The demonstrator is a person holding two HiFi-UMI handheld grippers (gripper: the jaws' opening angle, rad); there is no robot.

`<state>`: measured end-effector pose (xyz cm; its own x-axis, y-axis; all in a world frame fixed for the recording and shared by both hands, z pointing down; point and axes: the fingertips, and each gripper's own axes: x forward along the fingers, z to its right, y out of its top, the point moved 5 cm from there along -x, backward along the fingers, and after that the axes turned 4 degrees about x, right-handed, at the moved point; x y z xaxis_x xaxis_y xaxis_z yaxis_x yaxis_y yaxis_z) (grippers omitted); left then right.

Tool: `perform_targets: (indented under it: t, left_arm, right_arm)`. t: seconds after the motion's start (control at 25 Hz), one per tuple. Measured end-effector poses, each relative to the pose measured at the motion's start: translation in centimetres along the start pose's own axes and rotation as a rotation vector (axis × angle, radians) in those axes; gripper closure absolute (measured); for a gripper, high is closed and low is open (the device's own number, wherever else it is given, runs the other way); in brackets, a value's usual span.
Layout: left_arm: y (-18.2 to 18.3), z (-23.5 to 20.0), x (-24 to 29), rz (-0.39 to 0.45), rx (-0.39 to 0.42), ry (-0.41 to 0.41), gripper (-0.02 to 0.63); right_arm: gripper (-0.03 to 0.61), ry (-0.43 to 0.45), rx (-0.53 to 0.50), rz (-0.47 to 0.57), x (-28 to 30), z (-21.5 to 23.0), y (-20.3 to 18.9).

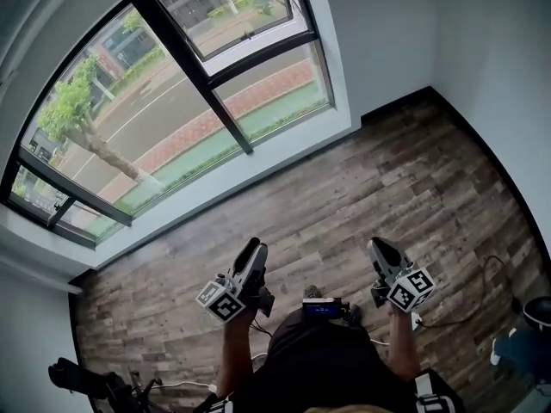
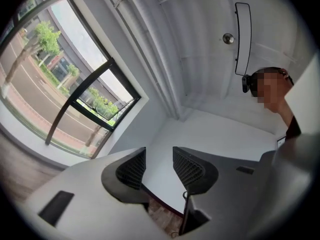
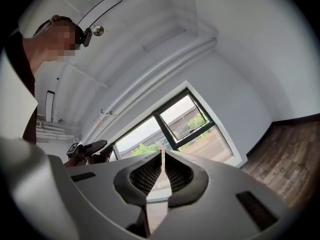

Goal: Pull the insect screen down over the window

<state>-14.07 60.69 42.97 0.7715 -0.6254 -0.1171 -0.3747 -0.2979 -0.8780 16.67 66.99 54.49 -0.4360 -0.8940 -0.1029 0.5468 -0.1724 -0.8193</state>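
Light: bright daylight through the window (image 1: 172, 84) ahead of me.
Edges: my views bend fisheye, corners black.
Focus: sharp.

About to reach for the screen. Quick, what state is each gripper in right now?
Left gripper: jaws open, nothing between them.
Right gripper: jaws closed, holding nothing.

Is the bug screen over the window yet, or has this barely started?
Barely started. Done: nothing; the window shows the street clearly, with no screen across it. In hand: nothing; the left tool is open and empty, the right tool shut on nothing, both over the floor, apart from the window. Left: reaching the screen, gripping it, drawing it down.
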Motion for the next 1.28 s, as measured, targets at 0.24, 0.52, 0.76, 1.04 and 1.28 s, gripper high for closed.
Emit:
perform_targets:
  t: [0.24,0.52,0.76,1.04,1.28]
  left_arm:
    - [-2.2,-3.5,8.5,-0.018,-0.057,-0.103,0.439]
    - [2.5,-12.7,20.2,0.077,-0.123,-0.212,0.607]
    - [9.8,-21.2,24.5,0.121,0.015,-0.148,0.607]
    - [12.4,-30.0,28.8,0.099,0.031,-0.039,0.607]
    - [14.1,-37.4,33.8,0.091,0.156,0.09,0.491]
  right_arm:
    - [0.571,-0.041,-0.044,-0.063,2.1,4.1,1.5]
    - [0.571,-0.122,-0.143,-0.03,12.1,10.2,9.2]
    - [0.571,-0.043,-0.186,-0.08,26.5,12.7,10.8]
    - [0.571,0.013,-0.15,-0.186,38.4,16.0,8.2]
    - [0.571,0.135,-0.17,-0.293,50.8,21.7,8.1]
